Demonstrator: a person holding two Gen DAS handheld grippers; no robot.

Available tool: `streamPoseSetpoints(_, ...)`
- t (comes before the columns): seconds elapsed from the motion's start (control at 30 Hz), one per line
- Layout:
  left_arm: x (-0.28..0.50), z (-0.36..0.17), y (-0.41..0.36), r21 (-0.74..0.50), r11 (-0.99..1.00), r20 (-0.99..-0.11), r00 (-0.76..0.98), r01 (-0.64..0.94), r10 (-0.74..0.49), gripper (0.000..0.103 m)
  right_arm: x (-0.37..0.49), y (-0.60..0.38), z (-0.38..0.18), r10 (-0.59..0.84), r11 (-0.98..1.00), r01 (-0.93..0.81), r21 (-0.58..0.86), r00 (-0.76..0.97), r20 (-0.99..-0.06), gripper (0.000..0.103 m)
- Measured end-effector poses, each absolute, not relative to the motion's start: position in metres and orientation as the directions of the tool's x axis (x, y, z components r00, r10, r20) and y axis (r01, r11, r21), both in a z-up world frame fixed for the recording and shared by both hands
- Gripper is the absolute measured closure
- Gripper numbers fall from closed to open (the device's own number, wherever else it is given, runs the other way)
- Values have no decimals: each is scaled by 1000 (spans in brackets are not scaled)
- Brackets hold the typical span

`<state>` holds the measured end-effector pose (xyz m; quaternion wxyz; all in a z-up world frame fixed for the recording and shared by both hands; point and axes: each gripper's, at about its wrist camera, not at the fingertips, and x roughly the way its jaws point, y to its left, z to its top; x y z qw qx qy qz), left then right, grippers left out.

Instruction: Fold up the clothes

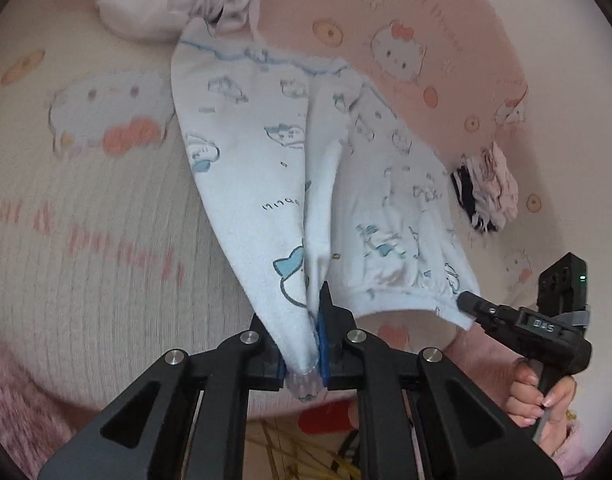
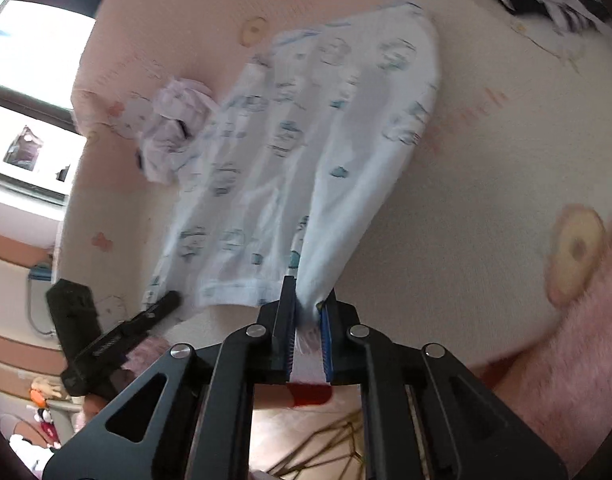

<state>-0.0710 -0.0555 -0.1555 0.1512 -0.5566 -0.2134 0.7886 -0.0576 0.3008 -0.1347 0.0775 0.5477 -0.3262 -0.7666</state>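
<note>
A pale blue garment (image 1: 266,152) with a cartoon print stretches away from me across the bed, its far end lying on the sheet. In the left wrist view my left gripper (image 1: 311,326) is shut on a bunched near corner of the garment. To the right, my right gripper (image 1: 466,301) pinches the other end of the hem, held by a hand (image 1: 540,396). The right wrist view shows my right gripper (image 2: 311,295) shut on the garment (image 2: 306,140), with my left gripper (image 2: 171,300) at the hem's left end.
A cat-print sheet (image 1: 86,200) covers the bed. A crumpled white and lilac garment (image 1: 178,0) lies beyond the top. A striped and pink bundle (image 1: 486,192) sits to the right. A pink fuzzy blanket (image 2: 566,380) edges the near side. A window (image 2: 30,60) is at left.
</note>
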Motion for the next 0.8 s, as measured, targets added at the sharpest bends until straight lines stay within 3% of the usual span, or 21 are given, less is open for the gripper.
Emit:
streamPoseSetpoints(0.1, -73, -173, -49, -456, -890, -863, -252, 12, 439, 89, -59, 291, -177, -437, -804, -333, 493, -230, -869, 89)
streamPoseSetpoints(0.17, -73, -182, -47, -427, -904, -887, -204, 26, 414, 87, -58, 294, -176, -442, -785, -355, 508, -254, -860, 89)
streamPoseSetpoints(0.27, -70, -171, -54, -366, -930, -911, -218, 38, 350, 62, -59, 288, -153, -314, -860, -319, 397, -282, -907, 74)
streamPoseSetpoints(0.3, -67, -163, -58, -317, -947, -921, -253, 43, 297, 58, -57, 283, -142, -248, -892, -294, 342, -313, -917, 72)
streamPoseSetpoints(0.33, -64, -154, -62, -266, -963, -925, -293, 49, 240, 58, -55, 278, -131, -186, -919, -270, 287, -345, -920, 71)
streamPoseSetpoints(0.43, -62, -128, -63, -176, -984, -915, -374, 31, 152, 57, -52, 270, -109, -138, -955, -190, 227, -391, -910, 56)
streamPoseSetpoints(0.57, -59, -113, -26, -92, -986, -894, -424, -142, 144, 57, -53, 245, -105, -99, -986, -85, 143, -393, -914, 58)
streamPoseSetpoints(0.7, -58, -125, 11, -101, -951, -896, -389, -291, 214, 57, -61, 213, -100, -193, -978, 150, 145, -379, -905, 53)
streamPoseSetpoints(0.8, -54, -140, 34, -69, -937, -910, -363, -342, 199, 57, -64, 203, -109, -201, -969, 210, 132, -354, -913, 52)
